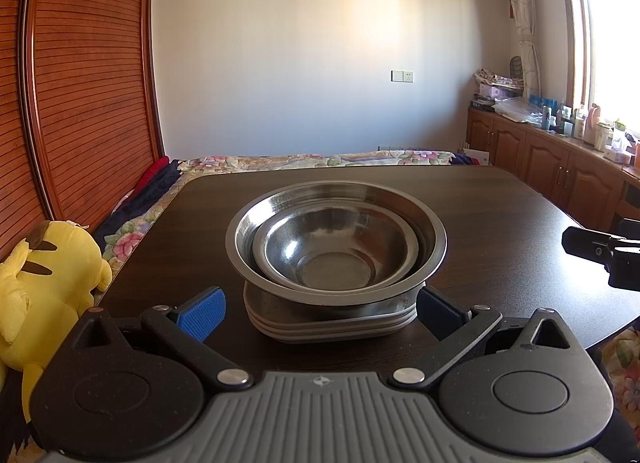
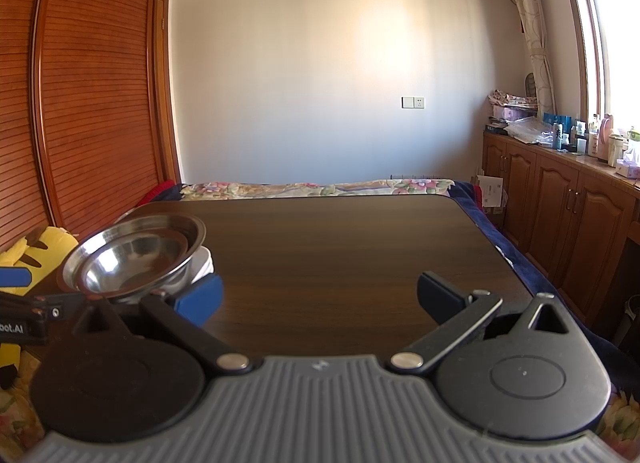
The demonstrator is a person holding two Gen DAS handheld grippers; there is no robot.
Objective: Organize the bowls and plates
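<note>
The stack stands on the dark worktop (image 1: 500,199), toward its left and near edge. At the bottom lie grey plates (image 1: 332,325), nested one on another. On the plates sits a large steel bowl (image 1: 432,239), and a small steel bowl (image 1: 336,251) rests inside it. Both bowls are upright.

The left tool (image 1: 320,313) is low at the near edge of the worktop, directly in front of the stack. Its jaws are spread wide, one on each side of the plates and just beside them, holding nothing. Contact with the plates cannot be confirmed.

The right tool (image 2: 320,297) is over bare worktop to the right of the stack. Its jaws are also spread wide and hold nothing. Its blue pad (image 2: 200,299) overlaps the stack in the right wrist view, but the left wrist view shows this tool well apart from the bowls.

A yellow plush toy (image 1: 48,275) lies off the left edge of the worktop, on a floral bed cover (image 1: 320,161).
</note>
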